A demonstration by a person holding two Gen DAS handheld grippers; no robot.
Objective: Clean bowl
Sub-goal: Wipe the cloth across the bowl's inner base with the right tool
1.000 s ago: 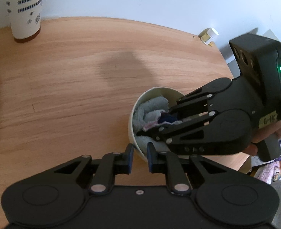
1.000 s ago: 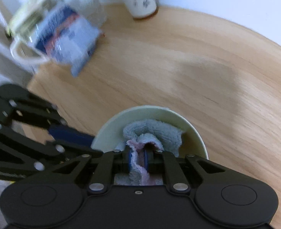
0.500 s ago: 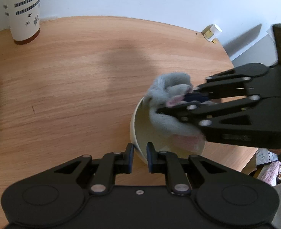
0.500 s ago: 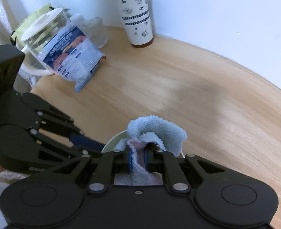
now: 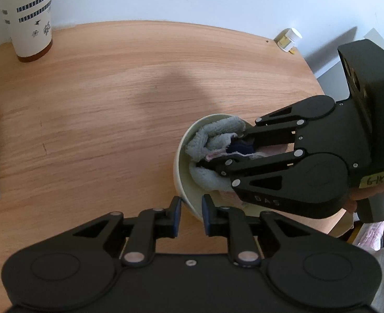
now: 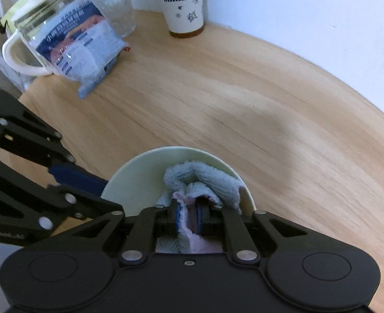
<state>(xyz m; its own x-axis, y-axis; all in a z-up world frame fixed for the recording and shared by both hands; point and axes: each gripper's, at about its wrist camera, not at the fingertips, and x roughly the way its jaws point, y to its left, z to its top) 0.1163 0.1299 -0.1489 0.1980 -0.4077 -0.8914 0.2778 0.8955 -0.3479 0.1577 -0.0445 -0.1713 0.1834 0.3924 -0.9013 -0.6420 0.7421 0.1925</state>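
A pale cream bowl (image 5: 183,167) stands near the wooden table's right edge. My left gripper (image 5: 191,215) is shut on its near rim, one finger outside and one inside. In the right wrist view the bowl (image 6: 139,177) lies just ahead, with the left gripper's blue pad (image 6: 74,174) reaching its rim from the left. A grey-blue cloth with a pink edge (image 6: 205,180) is clamped in my right gripper (image 6: 188,216). The cloth (image 5: 213,138) sits inside the bowl against its far wall. The right gripper (image 5: 231,154) enters from the right, held by a hand.
A flowered paper cup (image 5: 27,18) stands at the back by the wall. A glass jug with a white handle (image 6: 48,34), a printed packet (image 6: 87,52) and a glass (image 6: 121,13) crowd the table's left end. A small white bottle (image 5: 288,39) lies beyond the far right edge.
Half a second ago the right gripper held the cloth lifted above the bowl; it has come back down inside the bowl. The left gripper has kept its hold on the rim.
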